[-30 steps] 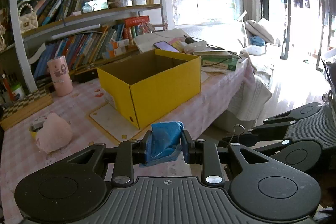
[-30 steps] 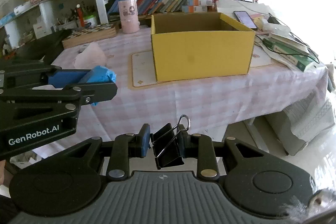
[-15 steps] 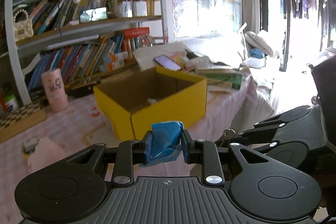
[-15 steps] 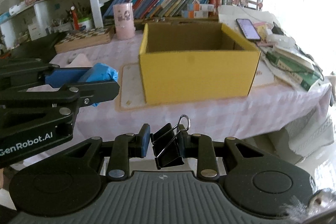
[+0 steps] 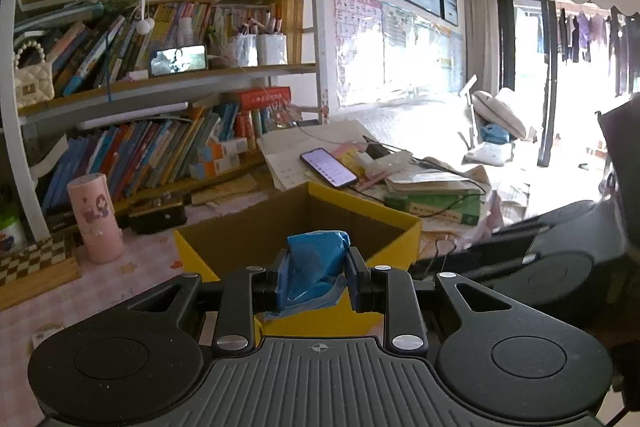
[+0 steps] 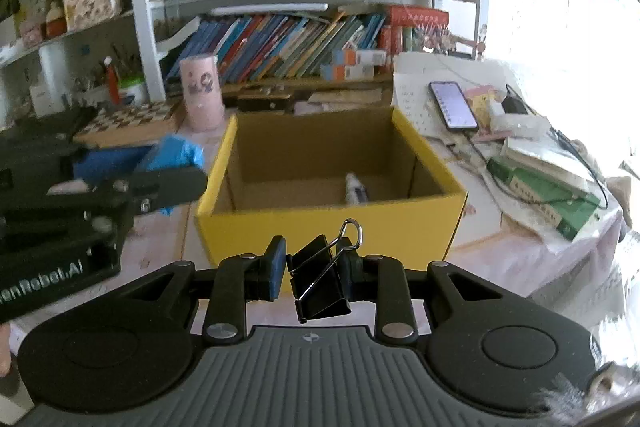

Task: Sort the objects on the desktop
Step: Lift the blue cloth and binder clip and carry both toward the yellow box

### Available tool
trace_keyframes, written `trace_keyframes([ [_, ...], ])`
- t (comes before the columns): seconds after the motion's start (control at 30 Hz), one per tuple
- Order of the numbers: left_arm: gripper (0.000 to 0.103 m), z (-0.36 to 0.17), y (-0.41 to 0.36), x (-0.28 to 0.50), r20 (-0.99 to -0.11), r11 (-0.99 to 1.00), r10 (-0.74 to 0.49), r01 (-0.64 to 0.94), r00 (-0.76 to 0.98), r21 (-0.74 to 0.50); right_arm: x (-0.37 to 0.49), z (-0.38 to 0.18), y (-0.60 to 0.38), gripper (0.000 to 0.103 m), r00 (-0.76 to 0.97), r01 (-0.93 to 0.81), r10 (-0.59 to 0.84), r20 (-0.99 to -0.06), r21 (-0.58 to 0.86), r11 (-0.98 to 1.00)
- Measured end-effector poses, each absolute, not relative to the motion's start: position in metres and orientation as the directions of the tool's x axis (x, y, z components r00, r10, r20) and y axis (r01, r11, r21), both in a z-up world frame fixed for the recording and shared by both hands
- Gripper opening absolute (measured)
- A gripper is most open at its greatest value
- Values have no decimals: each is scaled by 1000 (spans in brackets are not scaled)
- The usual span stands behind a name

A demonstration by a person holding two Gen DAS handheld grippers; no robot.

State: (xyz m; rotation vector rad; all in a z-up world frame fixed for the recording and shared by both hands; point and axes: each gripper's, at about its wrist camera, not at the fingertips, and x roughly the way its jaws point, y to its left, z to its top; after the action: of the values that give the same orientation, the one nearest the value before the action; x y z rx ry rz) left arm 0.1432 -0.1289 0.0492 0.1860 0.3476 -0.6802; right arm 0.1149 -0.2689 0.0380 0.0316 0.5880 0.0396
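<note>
My left gripper [image 5: 316,277] clamped tight on a blue wad [image 5: 314,267], my right gripper [image 6: 314,273] pinching a black binder clip [image 6: 320,281], yellow box [image 6: 332,227] ahead, "GenRobot.AI" partly readable on the left gripper's side

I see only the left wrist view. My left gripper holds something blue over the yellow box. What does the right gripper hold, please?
Observer: The right gripper is shut on a black binder clip.
Operator: Is the yellow box empty? I see only its inner walls.
Observer: No. The right view shows one small white tube-like thing on the floor of the yellow box.
Operator: Is the clip above the box?
Observer: It shows in front of the near wall; whether it is over the opening, I cannot tell.
</note>
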Motion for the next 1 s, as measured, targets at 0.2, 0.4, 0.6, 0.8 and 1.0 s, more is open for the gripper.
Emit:
trace_keyframes([
  [0.2,26,44,-143,174,-392,769,-566,636,725,64,141,51,-286,25,854,-16,26,-520,23,1000],
  [0.4,26,41,-158,204,-402,779,-548,622,734,74,171,56,-304,25,864,1,7,-504,15,1000],
  [0.6,26,29,-172,230,-448,780,-524,620,724,90,198,53,-318,25,851,1,8,-525,18,1000],
  [0.8,26,14,-183,248,-508,773,-501,626,701,101,229,48,-325,25,834,-35,41,-551,22,999],
  [1.0,26,-1,-196,265,-591,769,-447,626,671,129,269,37,-325,25,793,-89,104,-600,56,995],
])
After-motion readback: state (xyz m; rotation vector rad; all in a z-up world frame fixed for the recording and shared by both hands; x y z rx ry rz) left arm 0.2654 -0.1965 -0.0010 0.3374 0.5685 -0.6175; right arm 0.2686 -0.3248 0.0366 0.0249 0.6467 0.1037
